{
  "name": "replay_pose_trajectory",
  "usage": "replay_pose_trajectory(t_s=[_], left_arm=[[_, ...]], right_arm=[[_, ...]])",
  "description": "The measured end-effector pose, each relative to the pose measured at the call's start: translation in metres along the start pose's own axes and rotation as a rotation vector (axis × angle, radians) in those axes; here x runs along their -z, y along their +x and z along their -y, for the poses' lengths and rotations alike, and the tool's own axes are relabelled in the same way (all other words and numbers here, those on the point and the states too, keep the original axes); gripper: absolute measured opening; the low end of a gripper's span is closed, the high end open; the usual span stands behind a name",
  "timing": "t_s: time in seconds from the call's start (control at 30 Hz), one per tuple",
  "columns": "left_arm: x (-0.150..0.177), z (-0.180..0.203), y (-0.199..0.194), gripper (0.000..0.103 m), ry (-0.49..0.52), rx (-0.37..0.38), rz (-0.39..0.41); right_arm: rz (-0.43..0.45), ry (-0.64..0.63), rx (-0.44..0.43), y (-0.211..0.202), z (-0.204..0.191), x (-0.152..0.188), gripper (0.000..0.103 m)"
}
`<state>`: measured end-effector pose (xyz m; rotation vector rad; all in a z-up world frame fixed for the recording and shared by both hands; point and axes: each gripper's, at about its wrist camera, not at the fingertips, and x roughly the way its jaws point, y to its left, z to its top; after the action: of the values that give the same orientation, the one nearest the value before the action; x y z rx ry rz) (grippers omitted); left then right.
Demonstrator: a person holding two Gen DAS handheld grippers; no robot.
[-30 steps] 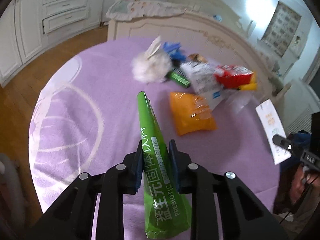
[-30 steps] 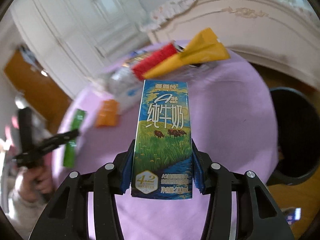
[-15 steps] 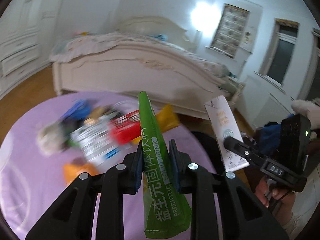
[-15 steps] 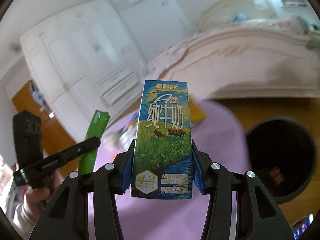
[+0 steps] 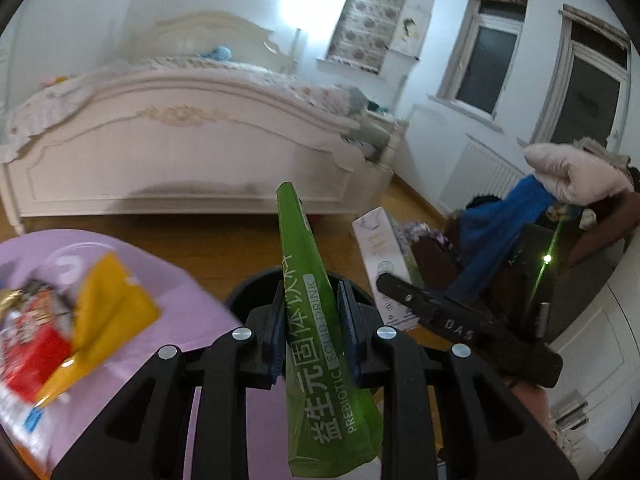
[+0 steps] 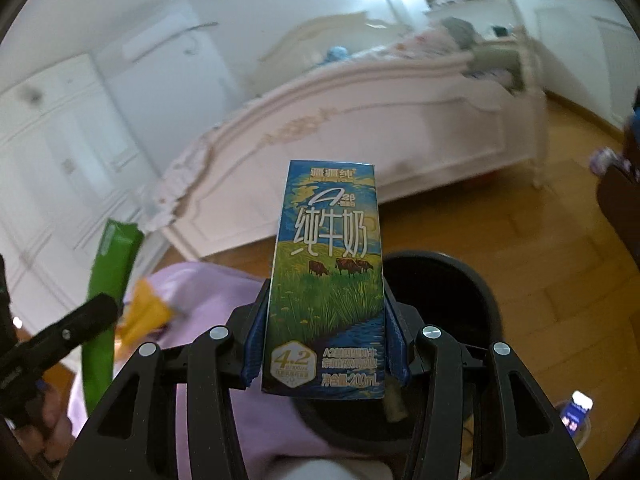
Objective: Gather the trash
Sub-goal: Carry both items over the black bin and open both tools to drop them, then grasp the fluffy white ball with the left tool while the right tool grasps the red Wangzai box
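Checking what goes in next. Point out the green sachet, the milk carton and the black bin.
green sachet (image 5: 316, 320), left wrist view, printed face.
milk carton (image 6: 328, 280), right wrist view, front panel.
black bin (image 6: 460, 276), right wrist view, far rim.

Left of the jaws, a purple-covered table (image 5: 168, 292) carries a yellow wrapper (image 5: 108, 320) and a red packet (image 5: 32, 356); beyond them, wooden floor (image 6: 540, 264) bears a black bin (image 6: 460, 280).

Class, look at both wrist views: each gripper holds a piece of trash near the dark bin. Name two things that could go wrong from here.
1. The milk carton in the right gripper partly overhangs the bin; released off-centre, it may hit the rim and fall on the floor.
2. The green sachet in the left gripper sits close to the right one; they might collide over the bin.
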<state>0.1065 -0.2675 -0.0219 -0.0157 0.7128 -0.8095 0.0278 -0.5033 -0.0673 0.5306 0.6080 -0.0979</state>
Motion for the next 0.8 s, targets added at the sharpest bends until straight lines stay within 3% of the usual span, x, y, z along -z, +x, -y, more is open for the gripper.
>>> replay_pose_trajectory(t_s=[0.27,0.63,0.7,0.77,0.8], left_arm=[[0.002,0.009,0.05,0.025,0.03,0.013,-0.098],[-0.008,0.017,0.084,0.029,0.038,-0.006,-0.136],[-0.009,0.017,0.084,0.04,0.042,-0.015,-0.134],[-0.011,0.018,0.079,0.067,0.039,-0.036,-0.112],[-0.012,0.018,0.077,0.07,0.039,-0.038,-0.098]], right_arm=[[-0.058,0.069,0.024,0.036,0.035,0.011,0.049],[-0.091,0.103,0.033,0.058,0.051,0.013,0.051],[-0.095,0.112,0.036,0.061,0.054,0.01,0.058],[-0.085,0.118,0.042,0.059,0.055,0.01,0.071],[-0.074,0.123,0.042,0.056,0.056,0.009,0.076]])
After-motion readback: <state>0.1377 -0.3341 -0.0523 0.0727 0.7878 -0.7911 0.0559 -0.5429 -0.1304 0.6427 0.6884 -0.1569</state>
